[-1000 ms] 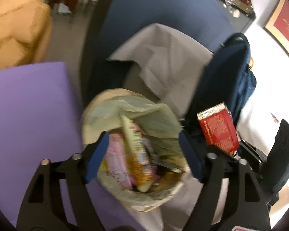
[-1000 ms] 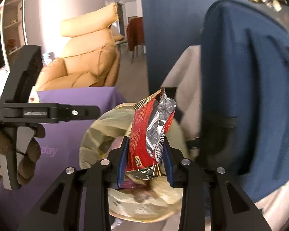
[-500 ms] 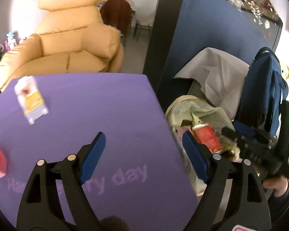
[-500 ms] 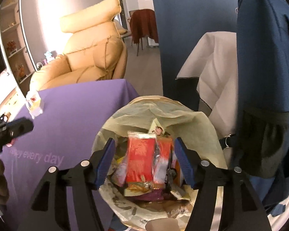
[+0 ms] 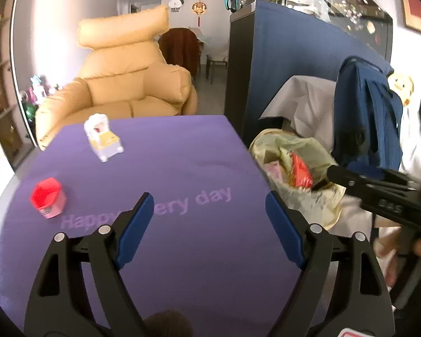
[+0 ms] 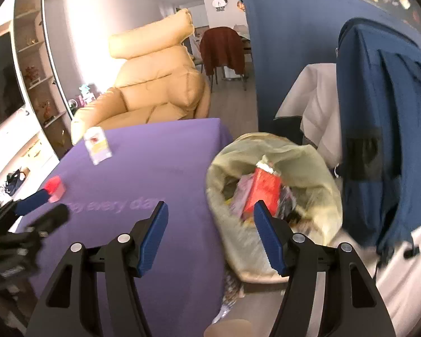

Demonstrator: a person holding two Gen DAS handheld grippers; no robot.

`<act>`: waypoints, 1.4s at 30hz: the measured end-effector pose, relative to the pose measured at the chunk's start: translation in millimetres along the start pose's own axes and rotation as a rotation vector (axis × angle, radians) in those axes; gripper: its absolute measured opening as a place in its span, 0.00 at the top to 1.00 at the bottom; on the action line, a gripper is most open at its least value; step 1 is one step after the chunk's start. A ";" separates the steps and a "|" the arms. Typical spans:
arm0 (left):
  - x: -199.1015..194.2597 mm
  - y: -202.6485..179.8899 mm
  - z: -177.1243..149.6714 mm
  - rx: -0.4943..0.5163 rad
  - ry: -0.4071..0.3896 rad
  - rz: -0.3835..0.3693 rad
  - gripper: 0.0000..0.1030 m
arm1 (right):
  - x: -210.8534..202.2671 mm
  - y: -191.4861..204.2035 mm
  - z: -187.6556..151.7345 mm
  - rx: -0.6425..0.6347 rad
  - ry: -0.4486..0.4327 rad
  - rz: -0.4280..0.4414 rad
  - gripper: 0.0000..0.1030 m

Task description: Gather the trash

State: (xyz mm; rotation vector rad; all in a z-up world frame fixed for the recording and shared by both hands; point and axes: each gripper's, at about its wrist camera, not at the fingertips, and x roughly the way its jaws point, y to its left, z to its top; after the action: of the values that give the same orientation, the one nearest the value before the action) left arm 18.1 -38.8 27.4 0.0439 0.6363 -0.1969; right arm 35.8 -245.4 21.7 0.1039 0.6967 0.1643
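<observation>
Both blue pads of the left gripper [image 5: 207,227] are held wide apart with nothing between them above the purple tablecloth [image 5: 165,174], on which two items are counted, a red-topped cup [image 5: 48,200] and a white packet [image 5: 102,137], with bare cloth around them. Seen from the right wrist, the right gripper [image 6: 210,236] is likewise spread and empty over the cloth's right edge, beside one trash bag [image 6: 275,151] where a red wrapper [image 6: 262,191] lies among other litter.
</observation>
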 end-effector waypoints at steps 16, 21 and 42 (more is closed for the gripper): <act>-44.1 -2.1 -13.2 -0.017 -0.026 0.048 0.25 | -54.1 57.9 -34.1 -0.091 -0.067 -0.098 0.42; -44.1 -0.1 -14.2 -0.032 -0.020 0.054 0.25 | -53.9 56.9 -33.9 -0.084 -0.067 -0.099 0.42; -46.1 2.9 -14.3 -0.037 -0.030 0.079 0.25 | -52.5 53.1 -34.1 -0.077 -0.070 -0.106 0.42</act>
State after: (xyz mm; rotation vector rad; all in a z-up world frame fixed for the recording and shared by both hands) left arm -26.0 -26.7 43.3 0.0309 0.6069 -0.1089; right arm -32.0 -201.7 36.7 -0.0010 0.6239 0.0851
